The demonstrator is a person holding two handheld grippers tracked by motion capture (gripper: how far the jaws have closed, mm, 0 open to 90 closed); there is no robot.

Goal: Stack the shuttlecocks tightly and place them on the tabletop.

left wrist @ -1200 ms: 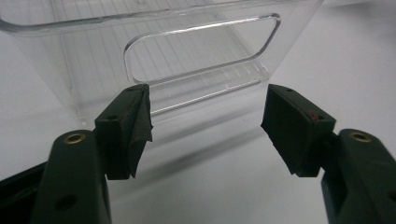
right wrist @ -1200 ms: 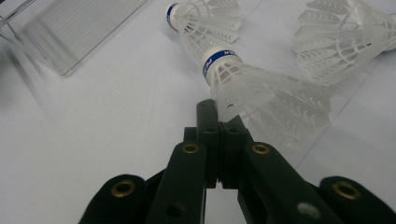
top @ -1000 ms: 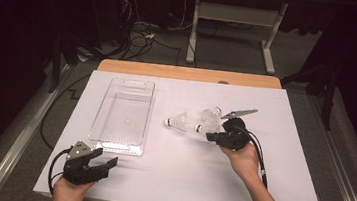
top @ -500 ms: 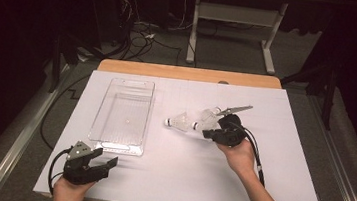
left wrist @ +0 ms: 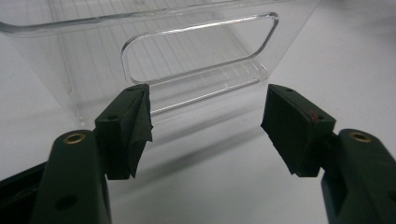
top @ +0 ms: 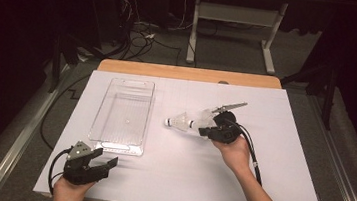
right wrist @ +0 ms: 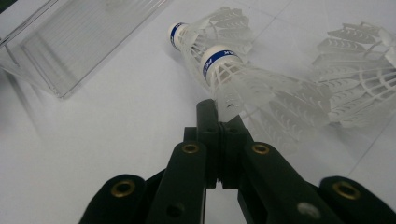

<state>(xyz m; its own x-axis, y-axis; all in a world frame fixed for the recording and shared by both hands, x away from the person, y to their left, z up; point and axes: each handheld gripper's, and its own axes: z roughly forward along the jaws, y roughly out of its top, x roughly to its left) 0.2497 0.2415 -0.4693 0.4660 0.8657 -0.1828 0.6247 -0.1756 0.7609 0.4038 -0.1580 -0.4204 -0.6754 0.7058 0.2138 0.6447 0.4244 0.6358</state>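
a: how far along was it?

b: hardly begun. the clear tray (top: 123, 115) held no shuttlecock, and all of them lay on the bench right of the tray.

a: and the right gripper (right wrist: 223, 122)?

b: jaws clenched on the skirt of one shuttlecock (right wrist: 236, 77). the left gripper (left wrist: 205, 126) sat released, just before the tray's near end.
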